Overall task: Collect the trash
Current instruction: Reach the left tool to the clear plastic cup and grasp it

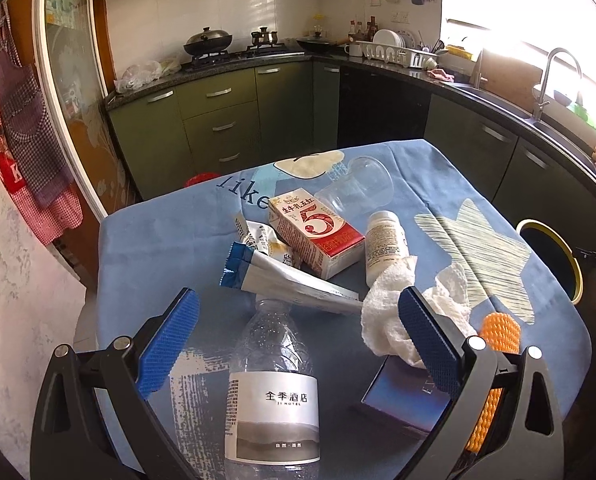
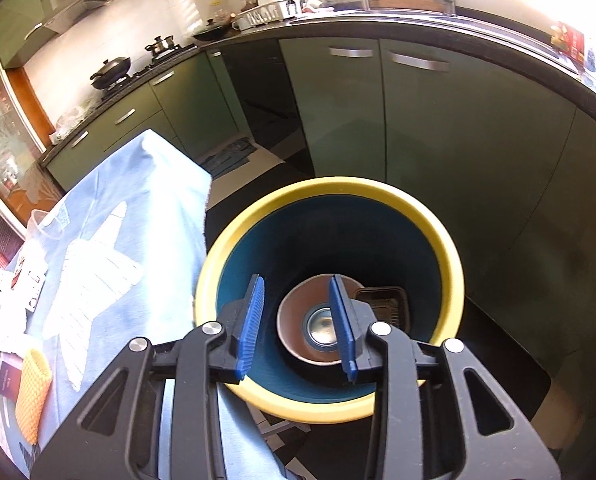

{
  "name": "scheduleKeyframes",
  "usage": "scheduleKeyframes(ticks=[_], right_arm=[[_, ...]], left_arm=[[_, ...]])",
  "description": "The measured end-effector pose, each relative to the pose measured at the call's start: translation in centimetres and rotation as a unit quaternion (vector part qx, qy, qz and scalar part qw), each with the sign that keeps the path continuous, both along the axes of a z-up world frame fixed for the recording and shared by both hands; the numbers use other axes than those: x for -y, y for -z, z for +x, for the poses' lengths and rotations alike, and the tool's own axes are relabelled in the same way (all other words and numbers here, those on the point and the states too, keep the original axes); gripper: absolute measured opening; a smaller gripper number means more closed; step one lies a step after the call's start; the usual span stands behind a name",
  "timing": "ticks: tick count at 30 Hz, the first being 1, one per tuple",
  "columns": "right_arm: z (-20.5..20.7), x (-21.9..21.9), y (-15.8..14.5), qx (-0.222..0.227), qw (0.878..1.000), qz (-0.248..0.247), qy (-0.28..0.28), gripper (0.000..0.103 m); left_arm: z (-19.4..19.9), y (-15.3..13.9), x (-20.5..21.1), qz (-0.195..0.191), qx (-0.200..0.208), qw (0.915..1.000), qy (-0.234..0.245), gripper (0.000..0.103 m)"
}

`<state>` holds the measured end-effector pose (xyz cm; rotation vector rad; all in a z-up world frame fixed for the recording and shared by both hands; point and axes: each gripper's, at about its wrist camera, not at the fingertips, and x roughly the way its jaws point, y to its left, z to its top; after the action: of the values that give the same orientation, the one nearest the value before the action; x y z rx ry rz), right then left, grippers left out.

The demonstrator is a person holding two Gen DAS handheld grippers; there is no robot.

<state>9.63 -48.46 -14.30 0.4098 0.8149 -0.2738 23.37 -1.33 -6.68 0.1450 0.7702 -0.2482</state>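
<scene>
Kitchen surface (image 1: 145, 240) still littered: bottle (image 1: 273, 384), carton (image 1: 318, 236), tissue (image 1: 394, 312). Bin (image 2: 330, 410) lower centre holds perhaps two items. Left tool (image 1: 298, 344) spread wide, empty; right tool (image 2: 298, 324) parted, empty.

I read "全季酒店 JI HOTEL" on the water bottle (image 1: 273, 396), a big "5" on the milk carton (image 1: 317, 233), and "like" on the tablecloth (image 1: 145, 240).

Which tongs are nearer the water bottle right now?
Left. The left tongs stand open on either side of the water bottle on the table. The right tongs are off the table, open and empty above the yellow-rimmed bin.
</scene>
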Motion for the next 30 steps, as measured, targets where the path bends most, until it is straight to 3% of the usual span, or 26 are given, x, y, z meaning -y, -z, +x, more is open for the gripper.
scheduleKeyframes(ticks=[8,12,17,23,30], right_arm=[[0.2,-0.3,0.5,-0.008,1.000,0.005,-0.008,0.033],[0.5,0.1,0.6,-0.009,1.000,0.009,-0.009,0.034],[0.6,0.3,0.7,-0.008,1.000,0.010,-0.014,0.035],[0.1,0.8,0.5,-0.003,1.000,0.013,-0.009,0.036],[0.1,0.7,0.0,0.003,1.000,0.011,-0.009,0.039]], left_arm=[[4.2,-0.2,2.1,-0.012,-0.058,0.9981,0.013,0.098],[6.3,-0.4,4.7,-0.022,-0.083,0.9959,0.028,0.093],[10.0,-1.1,8.2,-0.024,-0.087,0.9933,0.072,0.092],[14.3,-0.5,12.2,0.045,-0.062,0.9848,0.156,0.092],[18.7,3.6,13.7,0.089,-0.120,0.9663,0.210,0.090]])
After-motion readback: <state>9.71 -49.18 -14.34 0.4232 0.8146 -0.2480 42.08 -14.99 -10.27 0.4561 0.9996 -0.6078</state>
